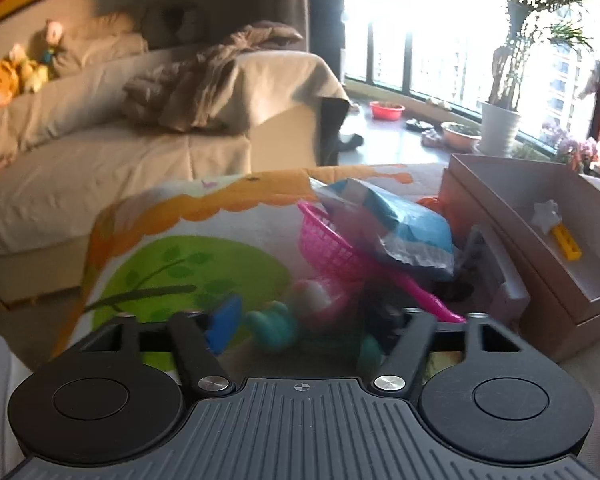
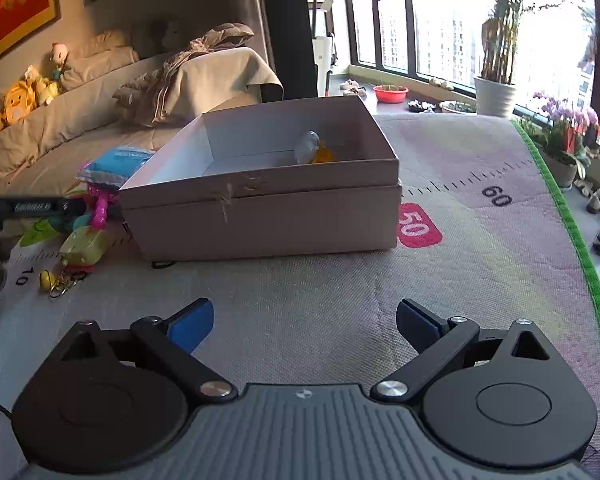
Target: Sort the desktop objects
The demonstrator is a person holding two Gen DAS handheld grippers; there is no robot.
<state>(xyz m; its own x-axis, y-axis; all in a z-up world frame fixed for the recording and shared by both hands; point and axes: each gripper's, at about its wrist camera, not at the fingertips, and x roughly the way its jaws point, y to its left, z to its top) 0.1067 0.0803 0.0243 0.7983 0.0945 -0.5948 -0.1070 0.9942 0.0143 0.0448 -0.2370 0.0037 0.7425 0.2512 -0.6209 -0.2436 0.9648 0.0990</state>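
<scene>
Printed play mat (image 2: pixel 340 300) spread flat, grey-beige with ruler ticks, the numbers 10, 50 and 60, and a green border along its right edge. Open cardboard box (image 2: pixel 268 216) resting near the mat's middle, toward the far edge. Beside the box, toward the left edge: pink plastic basket (image 1: pixel 332 244), blue packet (image 2: pixel 116 162), yellow-green toy (image 2: pixel 82 246), small yellow bell on key rings (image 2: pixel 48 280).
</scene>
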